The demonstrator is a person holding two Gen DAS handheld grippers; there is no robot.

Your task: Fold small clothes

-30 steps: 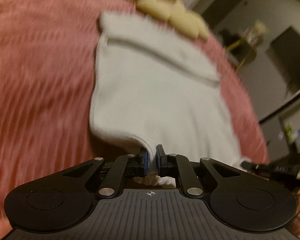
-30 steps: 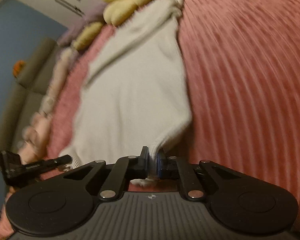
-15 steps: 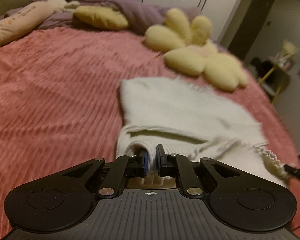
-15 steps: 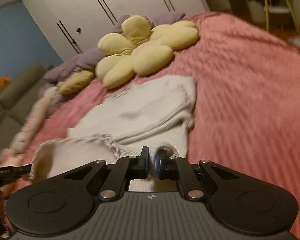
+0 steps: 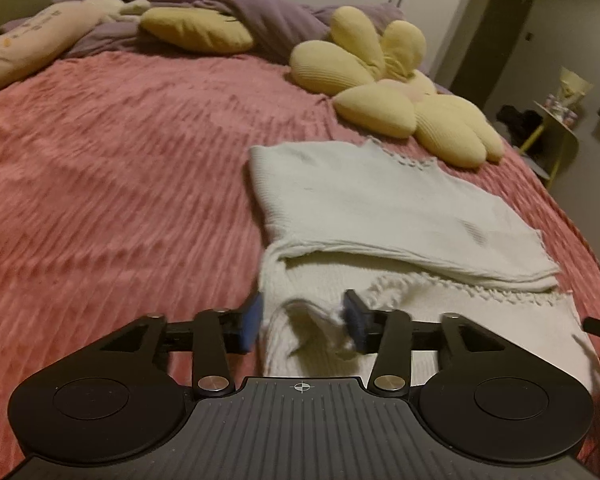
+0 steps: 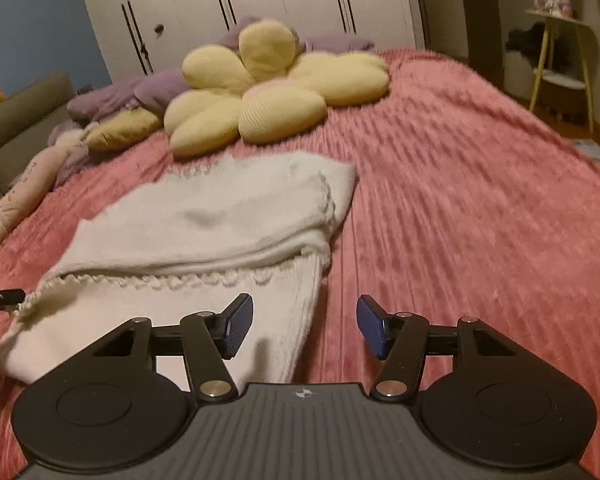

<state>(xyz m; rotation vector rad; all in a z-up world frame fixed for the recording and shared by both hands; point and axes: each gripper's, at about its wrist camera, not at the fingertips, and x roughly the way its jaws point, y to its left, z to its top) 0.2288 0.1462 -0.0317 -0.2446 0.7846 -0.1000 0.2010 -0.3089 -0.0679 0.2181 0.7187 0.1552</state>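
Blue-padded fingers of the left tool [image 5: 303, 322] stand spread apart, straddling the near corner of a cream-white knitted garment [image 5: 384, 216], holding nothing. The right tool [image 6: 305, 326] is likewise wide open, its left finger over the garment's near edge, its right finger over the ribbed pink bedspread [image 6: 460, 208]. The garment lies folded over on itself on the bed, its scalloped trim showing at the fold. Beyond it sits a yellow flower-shaped cushion [image 6: 268, 88], just past the garment's far edge.

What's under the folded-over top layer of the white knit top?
Under the white knit top's upper flap lies its own lower layer, scalloped trim showing, on the pink bedspread. Anything deeper inside the fold is covered.
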